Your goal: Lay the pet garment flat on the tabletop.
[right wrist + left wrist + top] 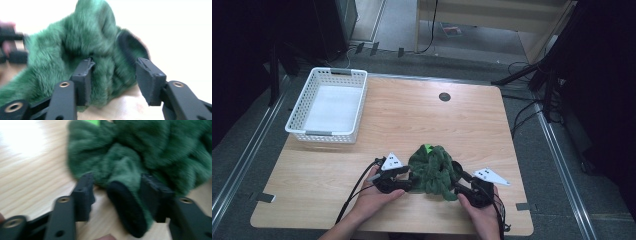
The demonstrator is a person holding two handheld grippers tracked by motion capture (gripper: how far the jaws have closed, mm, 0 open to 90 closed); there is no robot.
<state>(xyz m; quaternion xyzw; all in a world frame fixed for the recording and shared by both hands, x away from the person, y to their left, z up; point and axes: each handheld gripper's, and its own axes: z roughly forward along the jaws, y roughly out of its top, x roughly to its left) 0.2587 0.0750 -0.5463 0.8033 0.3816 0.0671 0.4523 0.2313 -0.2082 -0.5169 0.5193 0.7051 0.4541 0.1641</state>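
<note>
**A:** Where is the green fleece garment sitting?

**B:** Bunched in a heap on the wooden bench, toward the near edge and about midway across. A bright green patch shows at its far top, and a dark-lined cuff sticks out of the pile.

**A:** And the two hands?

**B:** One on each side of the heap. The left gripper comes in from the left and is close against the fleece; the right gripper is at the heap's near right corner.

**A:** What are the left jaws doing?

**B:** In the left gripper view they stand partly apart, with the dark-lined cuff between them. It lies against the right-hand jaw, while a gap shows beside the other jaw, so they are not clamped on it.

**A:** The right jaws?

**B:** Also partly apart in the right gripper view. A fold of the fleece fills the space by one jaw; the other jaw stands off it with bare bench behind.

**A:** Anything else on the bench?

**B:** A white slatted basket at the far left corner, well apart from the heap.
</note>
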